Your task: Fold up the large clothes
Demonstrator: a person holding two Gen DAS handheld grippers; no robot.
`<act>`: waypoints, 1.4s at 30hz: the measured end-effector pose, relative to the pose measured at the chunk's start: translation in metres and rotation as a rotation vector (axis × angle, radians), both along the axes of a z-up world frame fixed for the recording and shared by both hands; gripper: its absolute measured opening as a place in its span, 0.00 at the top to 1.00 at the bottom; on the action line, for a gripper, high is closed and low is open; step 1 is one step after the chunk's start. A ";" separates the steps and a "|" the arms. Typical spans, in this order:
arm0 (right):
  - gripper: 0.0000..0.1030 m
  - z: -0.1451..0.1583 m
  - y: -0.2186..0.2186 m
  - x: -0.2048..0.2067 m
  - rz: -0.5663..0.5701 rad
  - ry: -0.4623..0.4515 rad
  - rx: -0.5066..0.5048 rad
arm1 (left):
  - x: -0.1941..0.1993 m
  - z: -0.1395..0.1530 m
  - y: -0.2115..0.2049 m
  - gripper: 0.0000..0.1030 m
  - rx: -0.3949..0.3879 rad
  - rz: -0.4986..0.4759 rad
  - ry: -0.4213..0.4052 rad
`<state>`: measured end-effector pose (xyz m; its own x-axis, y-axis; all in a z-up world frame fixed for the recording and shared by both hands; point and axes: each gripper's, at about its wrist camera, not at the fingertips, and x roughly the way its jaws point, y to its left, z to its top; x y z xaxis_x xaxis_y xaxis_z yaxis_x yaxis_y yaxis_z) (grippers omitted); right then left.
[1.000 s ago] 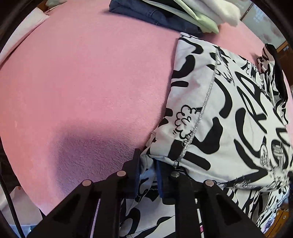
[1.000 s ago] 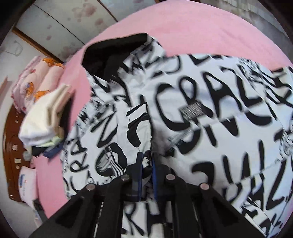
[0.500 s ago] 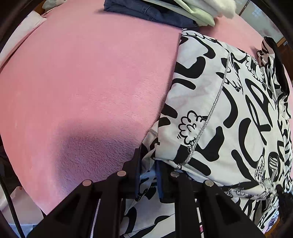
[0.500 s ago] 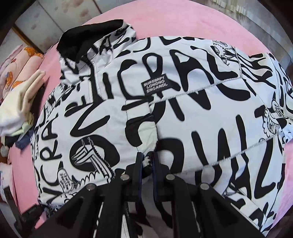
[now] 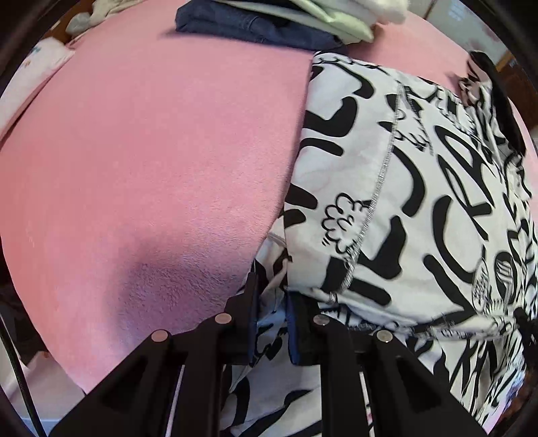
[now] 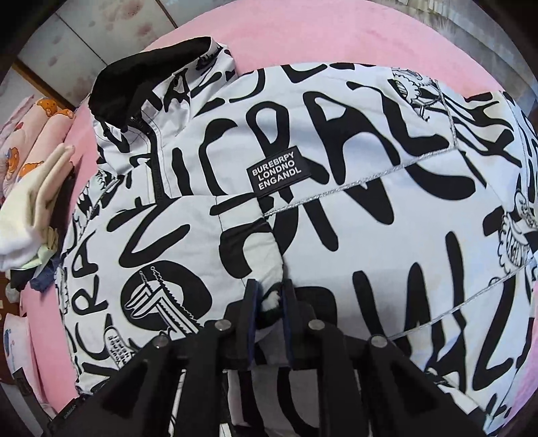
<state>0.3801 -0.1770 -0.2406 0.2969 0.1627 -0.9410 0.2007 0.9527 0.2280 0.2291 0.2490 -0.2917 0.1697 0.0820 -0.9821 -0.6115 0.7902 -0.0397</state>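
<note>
Printed jacket half folded on the pink bed, both grippers at its near edge.

The jacket (image 6: 336, 235) lay on the pink blanket (image 5: 151, 151), near a pile of folded clothes (image 5: 275, 23). It looked padded, soft and rather light, with a smooth shell that could slip, so a hem or a seam seemed the best place to pinch. The left gripper (image 5: 271, 302) was clamped on a fold of its edge. The right gripper (image 6: 270, 295) had just been opening, and cloth was between its jaws, but a firm grip was not clear.

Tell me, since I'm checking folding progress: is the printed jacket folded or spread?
Folded: one layer of the jacket lies doubled over another.
</note>
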 end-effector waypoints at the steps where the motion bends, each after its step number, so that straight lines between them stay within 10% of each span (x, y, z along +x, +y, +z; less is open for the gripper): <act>1: 0.84 0.003 -0.002 0.001 0.000 0.007 -0.020 | -0.002 0.004 -0.001 0.87 -0.002 -0.009 -0.001; 11: 0.84 0.052 0.002 -0.015 0.080 -0.105 -0.026 | -0.008 0.059 -0.041 0.85 -0.102 -0.115 -0.091; 25: 1.00 -0.006 0.128 -0.056 0.425 0.009 0.411 | 0.067 0.039 -0.098 0.91 -0.234 -0.303 -0.090; 42: 1.00 -0.014 0.023 -0.031 0.251 -0.005 0.005 | 0.034 0.009 -0.024 0.94 -0.246 -0.088 -0.058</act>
<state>0.3493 -0.1540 -0.2542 0.2511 0.2369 -0.9385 -0.0437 0.9714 0.2335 0.2630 0.2249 -0.2826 0.2219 -0.1753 -0.9592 -0.5321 0.8025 -0.2698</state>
